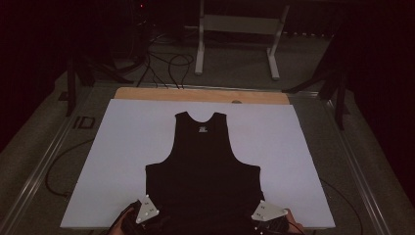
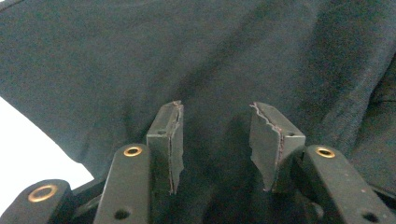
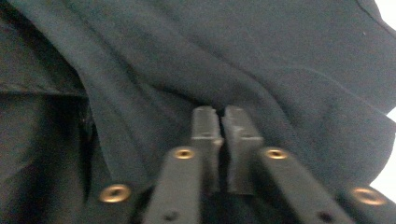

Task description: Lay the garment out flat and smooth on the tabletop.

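A black sleeveless top lies flat on a white sheet, neck to the far side and hem at the near edge. My left gripper rests at the hem's left corner. In the left gripper view its jaws stand apart over the dark cloth, and nothing is pinched between them. My right gripper sits at the hem's right corner. In the right gripper view it is closed, and folds of the cloth run together at its tips.
The white sheet covers a wooden tabletop whose far strip is bare. Metal rails run along both sides of the table. Beyond it stand a white frame and loose cables on the floor.
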Motion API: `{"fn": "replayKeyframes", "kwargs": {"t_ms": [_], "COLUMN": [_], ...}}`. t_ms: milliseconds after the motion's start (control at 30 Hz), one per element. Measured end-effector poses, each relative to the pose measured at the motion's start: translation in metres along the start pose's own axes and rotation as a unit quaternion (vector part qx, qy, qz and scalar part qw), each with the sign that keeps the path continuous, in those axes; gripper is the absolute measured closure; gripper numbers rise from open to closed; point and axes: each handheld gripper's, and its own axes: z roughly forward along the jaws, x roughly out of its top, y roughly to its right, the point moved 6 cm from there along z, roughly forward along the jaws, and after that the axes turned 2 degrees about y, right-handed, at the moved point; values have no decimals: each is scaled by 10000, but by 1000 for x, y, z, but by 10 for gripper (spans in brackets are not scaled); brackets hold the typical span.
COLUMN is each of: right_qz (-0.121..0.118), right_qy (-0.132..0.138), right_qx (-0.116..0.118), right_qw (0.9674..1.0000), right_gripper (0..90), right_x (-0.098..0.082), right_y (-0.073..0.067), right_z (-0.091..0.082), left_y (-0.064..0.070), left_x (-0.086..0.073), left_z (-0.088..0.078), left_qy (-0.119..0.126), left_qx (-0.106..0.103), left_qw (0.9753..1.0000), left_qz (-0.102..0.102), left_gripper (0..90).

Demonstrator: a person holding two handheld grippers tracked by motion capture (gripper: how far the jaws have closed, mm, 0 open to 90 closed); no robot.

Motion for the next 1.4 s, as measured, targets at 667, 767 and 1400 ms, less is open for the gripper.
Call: {"fn": "replayKeyframes", "kwargs": {"t_ms": [667, 767, 1400], "right_qz": [412, 220, 1173], "right_qy": [620, 715, 1558], "right_qx": [1113, 1591, 794], "right_qw": [9910, 9844, 9776], "right_gripper": [873, 872, 304], "right_x": [-16, -20, -4], "right_y": [3, -7, 34], "right_z": [-53, -62, -58], "left_y": [-7, -6, -9], "left_x": [-2, -2, 12], "left_z": [-2, -2, -16], "left_qy": [11, 6, 777], "left_qx": [152, 136, 232], "left_qw": [9997, 9998, 9963], "left_qz": [-191, -173, -286], "left_gripper": [578, 570, 281]}}
